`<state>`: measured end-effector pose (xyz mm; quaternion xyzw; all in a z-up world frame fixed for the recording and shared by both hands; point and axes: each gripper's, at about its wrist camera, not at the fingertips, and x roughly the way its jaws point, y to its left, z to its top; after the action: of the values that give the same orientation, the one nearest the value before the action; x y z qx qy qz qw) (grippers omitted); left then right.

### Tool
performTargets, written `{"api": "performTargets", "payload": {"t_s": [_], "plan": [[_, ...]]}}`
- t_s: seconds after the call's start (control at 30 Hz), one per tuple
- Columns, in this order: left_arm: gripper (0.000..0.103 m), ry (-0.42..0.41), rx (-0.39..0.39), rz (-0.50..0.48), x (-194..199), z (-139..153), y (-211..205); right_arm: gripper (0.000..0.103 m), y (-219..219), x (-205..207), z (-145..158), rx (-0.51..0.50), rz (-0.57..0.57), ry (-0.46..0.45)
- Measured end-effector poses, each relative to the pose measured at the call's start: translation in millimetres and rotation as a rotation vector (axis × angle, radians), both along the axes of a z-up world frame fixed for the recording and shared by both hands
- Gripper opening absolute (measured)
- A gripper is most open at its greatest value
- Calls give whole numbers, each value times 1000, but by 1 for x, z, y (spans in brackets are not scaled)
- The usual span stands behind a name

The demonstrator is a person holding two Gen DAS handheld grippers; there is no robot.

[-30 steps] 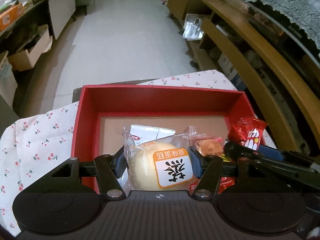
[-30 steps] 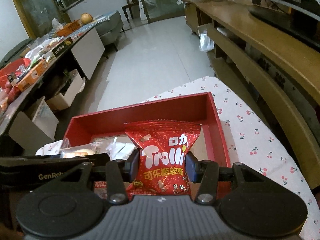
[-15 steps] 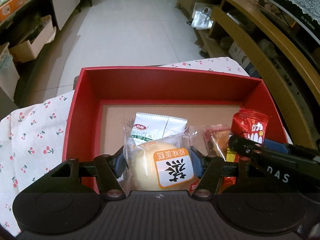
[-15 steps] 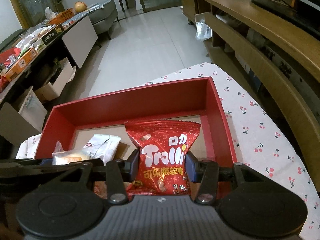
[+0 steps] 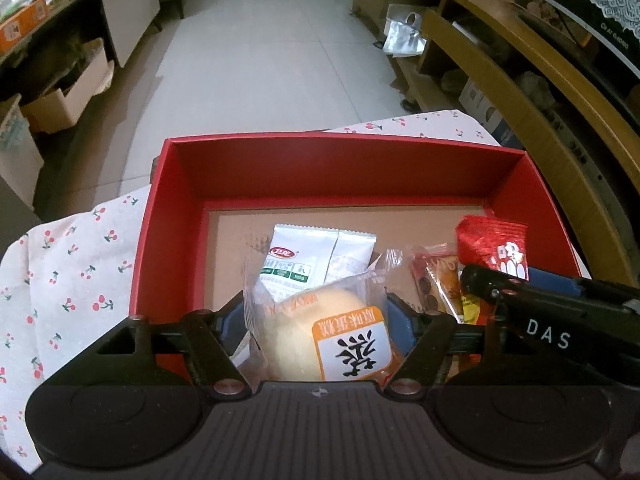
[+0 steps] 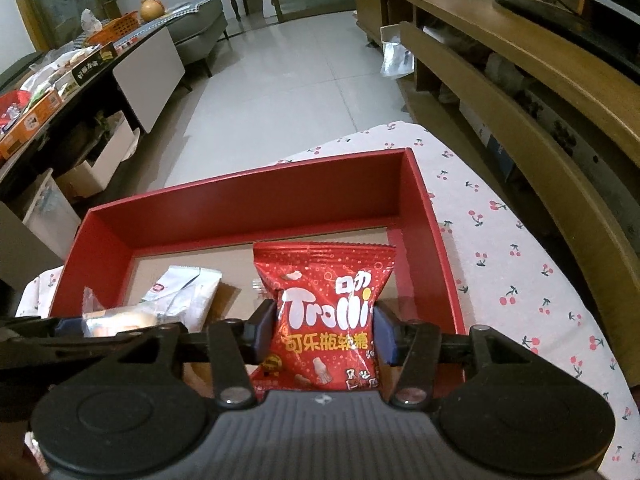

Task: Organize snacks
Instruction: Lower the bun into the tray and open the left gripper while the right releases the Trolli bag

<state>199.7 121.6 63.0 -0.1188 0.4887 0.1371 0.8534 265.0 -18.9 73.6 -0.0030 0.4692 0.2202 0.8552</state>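
**A:** Over the near half of the red box (image 5: pixel 176 240), your left gripper (image 5: pixel 316 320) has the wrapped cake (image 5: pixel 320 340) between its blue pads. Its jaws have just been opening, and there looks to be a gap on the left side, so I'd call that one released, with the cake lying loose between the fingers.

**B:** And your right one?

**A:** Your right gripper (image 6: pixel 324 328) has the red Trolli candy bag (image 6: pixel 324 304) standing upright between its pads, over the box's right side, close to the right wall. Those jaws have also just been opening. The pads sit right at the bag's edges; from this angle I can't tell whether they still press on it.

**B:** What already lies in the box?

**A:** A white sachet (image 5: pixel 316 260) flat on the brown cardboard floor, just beyond the cake. To its right, a small clear-wrapped orange snack (image 5: pixel 436 280), partly behind your right gripper's black finger. The Trolli bag shows from that side too, at the right wall.

**B:** And the box itself?

**A:** It sits on a white cloth with cherries (image 6: pixel 520 260), which shows on both sides. Past it is pale tiled floor (image 5: pixel 260 40), with a wooden shelf unit (image 6: pixel 540 80) along the right
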Motion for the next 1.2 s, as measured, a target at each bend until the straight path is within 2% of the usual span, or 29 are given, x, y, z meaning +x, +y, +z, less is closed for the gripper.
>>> {"api": "performTargets", "payload": {"t_s": [0.27, 0.7, 1.2], "plan": [[83, -12, 9, 1, -3, 4, 1, 55, -3, 0, 5, 9, -16, -23], [86, -49, 9, -3, -15, 21, -3, 56, -11, -8, 26, 56, -32, -61], [87, -77, -10, 14, -48, 38, 5, 59, -11, -46, 41, 71, 24, -68]]}}
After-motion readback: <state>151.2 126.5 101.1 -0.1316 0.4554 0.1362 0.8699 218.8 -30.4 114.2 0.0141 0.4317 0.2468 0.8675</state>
